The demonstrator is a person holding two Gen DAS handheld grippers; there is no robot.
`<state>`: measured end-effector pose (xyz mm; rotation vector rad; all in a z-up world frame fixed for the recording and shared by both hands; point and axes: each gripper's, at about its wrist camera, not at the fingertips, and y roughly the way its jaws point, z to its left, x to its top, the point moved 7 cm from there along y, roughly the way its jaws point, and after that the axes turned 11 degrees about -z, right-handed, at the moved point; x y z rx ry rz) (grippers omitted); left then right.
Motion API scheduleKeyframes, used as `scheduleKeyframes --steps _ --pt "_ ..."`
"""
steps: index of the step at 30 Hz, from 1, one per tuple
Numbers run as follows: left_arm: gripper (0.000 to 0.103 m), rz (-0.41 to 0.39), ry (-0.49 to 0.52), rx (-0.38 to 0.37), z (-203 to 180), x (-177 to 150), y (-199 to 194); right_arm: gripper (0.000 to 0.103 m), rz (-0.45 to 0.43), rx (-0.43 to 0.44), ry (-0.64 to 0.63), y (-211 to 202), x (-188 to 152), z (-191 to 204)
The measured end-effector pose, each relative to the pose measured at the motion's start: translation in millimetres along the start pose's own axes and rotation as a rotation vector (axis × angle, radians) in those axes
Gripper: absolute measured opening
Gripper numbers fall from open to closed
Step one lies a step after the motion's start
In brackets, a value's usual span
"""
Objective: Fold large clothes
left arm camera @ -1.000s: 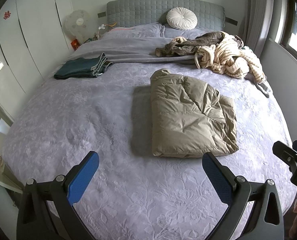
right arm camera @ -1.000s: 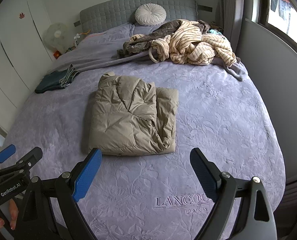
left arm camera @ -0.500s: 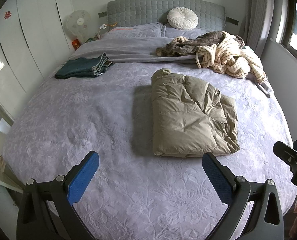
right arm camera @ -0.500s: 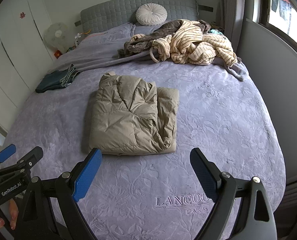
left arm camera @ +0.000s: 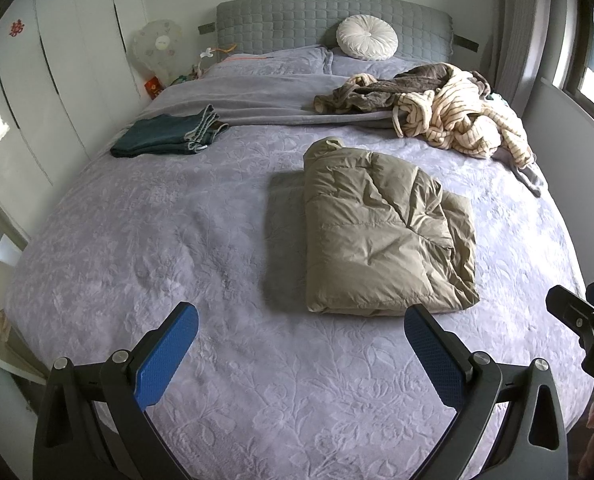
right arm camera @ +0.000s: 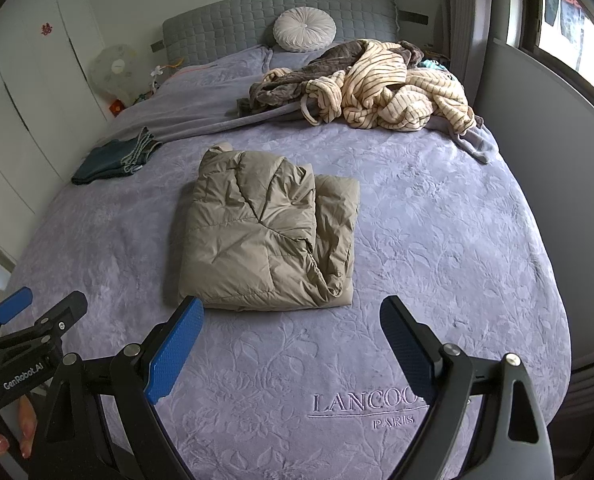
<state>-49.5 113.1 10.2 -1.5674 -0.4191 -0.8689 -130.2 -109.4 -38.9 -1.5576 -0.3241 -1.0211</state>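
Note:
A khaki puffer jacket [left arm camera: 381,232] lies folded into a thick rectangle in the middle of the lavender bed [left arm camera: 177,240]; it also shows in the right wrist view [right arm camera: 265,232]. My left gripper [left arm camera: 301,320] is open and empty, held above the bed's near edge, short of the jacket. My right gripper [right arm camera: 293,312] is open and empty, just short of the jacket's near edge. Each gripper shows at the edge of the other's view, the right one [left arm camera: 581,320] and the left one [right arm camera: 29,320].
A pile of unfolded striped and brown clothes [left arm camera: 449,112] lies at the back right of the bed. Folded dark jeans [left arm camera: 165,136] lie at the back left. A round white cushion [left arm camera: 367,37] leans on the grey headboard. White wardrobes stand left, a wall and window right.
Both views have shifted only slightly; the grippers stay open and the jacket has not moved.

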Motion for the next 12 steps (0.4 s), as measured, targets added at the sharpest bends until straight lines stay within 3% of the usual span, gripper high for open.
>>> scheduleKeyframes --steps 12 --pt "0.103 -0.003 0.004 -0.01 4.8 2.1 0.3 0.092 0.0 -0.004 0.004 -1.2 -1.1 1.9"
